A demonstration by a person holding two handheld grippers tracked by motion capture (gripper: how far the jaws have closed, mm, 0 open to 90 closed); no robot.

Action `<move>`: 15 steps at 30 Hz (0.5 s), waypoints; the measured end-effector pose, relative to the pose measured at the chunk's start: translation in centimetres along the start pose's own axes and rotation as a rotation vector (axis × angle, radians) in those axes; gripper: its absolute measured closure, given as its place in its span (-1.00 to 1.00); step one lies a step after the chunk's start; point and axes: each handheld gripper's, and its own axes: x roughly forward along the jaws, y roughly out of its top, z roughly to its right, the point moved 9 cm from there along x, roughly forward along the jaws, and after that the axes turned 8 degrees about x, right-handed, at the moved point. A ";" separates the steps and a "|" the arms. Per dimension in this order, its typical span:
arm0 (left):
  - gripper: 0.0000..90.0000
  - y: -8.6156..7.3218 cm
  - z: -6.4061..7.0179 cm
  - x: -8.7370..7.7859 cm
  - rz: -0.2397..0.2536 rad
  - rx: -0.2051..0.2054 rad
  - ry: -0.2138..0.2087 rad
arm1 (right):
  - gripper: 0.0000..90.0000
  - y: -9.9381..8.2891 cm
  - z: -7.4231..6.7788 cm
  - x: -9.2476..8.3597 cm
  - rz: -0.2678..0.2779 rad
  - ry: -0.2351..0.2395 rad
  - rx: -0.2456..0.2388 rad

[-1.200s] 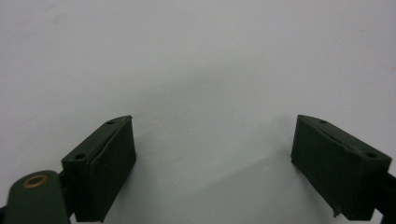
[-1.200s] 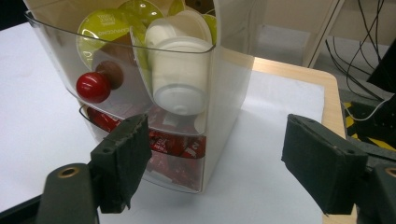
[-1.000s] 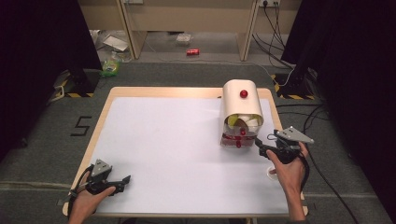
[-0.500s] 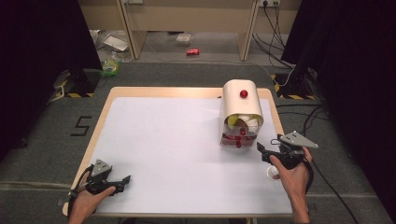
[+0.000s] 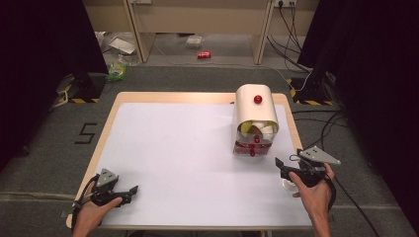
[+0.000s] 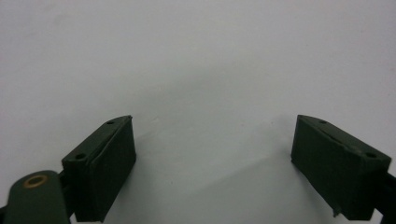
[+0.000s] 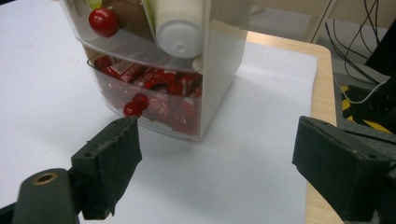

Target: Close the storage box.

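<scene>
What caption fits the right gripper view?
Open right gripper faces a small drawer box with red packets inside its bottom drawer.

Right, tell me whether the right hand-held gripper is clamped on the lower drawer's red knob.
No: the right hand-held gripper stands open, short of the lower drawer's red knob, with only white table cover between its jaws.

The big white mat (image 5: 178,158) on the table (image 5: 163,97) is bare from the left side to the middle, so a hand could slide across it there. On the right side stands a small drawer box (image 5: 255,121) with red knobs, and it blocks the way. A thin strip of mat lies open between the box and the right edge, and some open mat lies in front of it.
</scene>
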 end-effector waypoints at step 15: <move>-0.71 0.0 0.0 0.0 -0.001 0.001 0.000 | -0.65 -2.1 -0.2 -0.8 -0.026 0.001 0.007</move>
